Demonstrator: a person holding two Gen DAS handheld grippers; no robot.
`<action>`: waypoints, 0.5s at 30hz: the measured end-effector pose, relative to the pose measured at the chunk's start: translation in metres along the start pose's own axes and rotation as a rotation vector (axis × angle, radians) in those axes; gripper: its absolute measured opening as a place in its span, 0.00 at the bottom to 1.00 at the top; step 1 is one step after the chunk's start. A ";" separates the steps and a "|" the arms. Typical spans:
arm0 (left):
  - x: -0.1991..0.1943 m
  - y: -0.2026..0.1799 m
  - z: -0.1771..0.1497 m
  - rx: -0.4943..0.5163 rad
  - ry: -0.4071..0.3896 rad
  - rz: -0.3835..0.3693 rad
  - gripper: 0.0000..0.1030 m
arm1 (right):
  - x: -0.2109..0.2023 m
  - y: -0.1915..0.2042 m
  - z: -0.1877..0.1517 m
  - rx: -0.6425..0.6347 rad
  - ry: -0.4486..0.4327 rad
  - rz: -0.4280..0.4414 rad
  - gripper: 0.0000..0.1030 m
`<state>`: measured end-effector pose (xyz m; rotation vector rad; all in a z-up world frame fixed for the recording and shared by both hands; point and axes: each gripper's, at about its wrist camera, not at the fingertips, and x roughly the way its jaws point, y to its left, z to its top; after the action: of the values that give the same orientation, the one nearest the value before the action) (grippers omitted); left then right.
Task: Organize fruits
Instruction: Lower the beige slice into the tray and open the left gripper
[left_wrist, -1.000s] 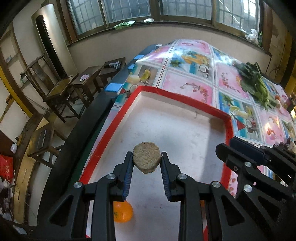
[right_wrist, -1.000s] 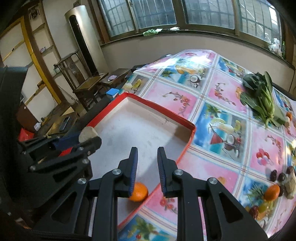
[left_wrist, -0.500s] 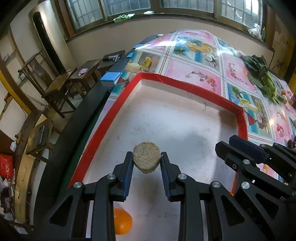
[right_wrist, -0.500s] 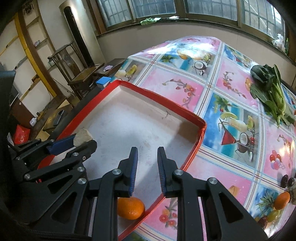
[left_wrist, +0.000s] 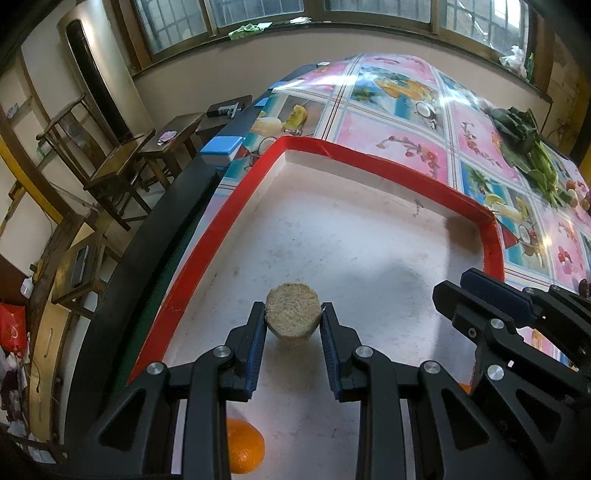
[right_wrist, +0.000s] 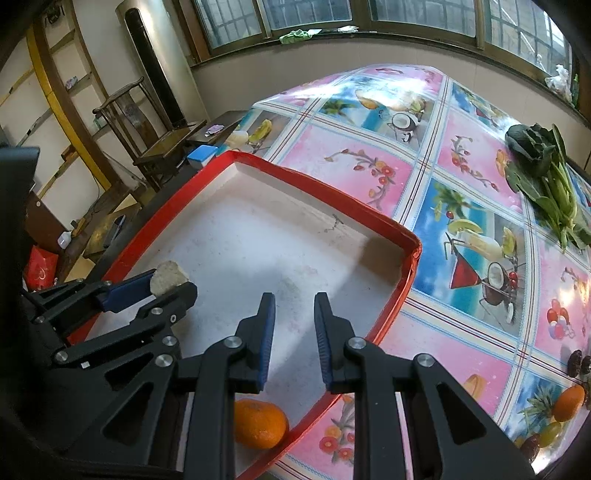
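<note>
The left hand-held gripper (left_wrist: 293, 325) grips a round brown fruit (left_wrist: 293, 317) above the red-edged tray (left_wrist: 369, 158). The right hand-held gripper (right_wrist: 294, 332) holds nothing (fingers apart). An orange (right_wrist: 260, 424) lies in the tray's near corner.

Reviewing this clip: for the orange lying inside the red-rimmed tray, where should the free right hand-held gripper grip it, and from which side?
Grip the orange across its widest middle, coming from above. It is round, so any pair of opposite sides probably serves, but it lies close to the tray's red rim, leaving little room for a finger on that side. The right hand-held gripper is open and holds nothing.
</note>
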<state>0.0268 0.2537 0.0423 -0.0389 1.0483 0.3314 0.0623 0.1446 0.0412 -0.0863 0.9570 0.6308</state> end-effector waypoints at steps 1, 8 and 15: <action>0.000 0.000 0.000 0.001 0.000 0.001 0.28 | 0.000 0.000 0.000 0.001 0.000 0.000 0.23; 0.005 -0.001 -0.001 0.007 0.009 0.010 0.28 | 0.001 0.000 0.000 0.002 0.002 0.000 0.23; 0.009 -0.001 -0.002 0.004 0.011 0.016 0.28 | 0.005 -0.001 -0.002 0.004 0.009 -0.007 0.23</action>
<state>0.0293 0.2544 0.0330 -0.0290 1.0607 0.3436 0.0639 0.1452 0.0363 -0.0887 0.9662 0.6223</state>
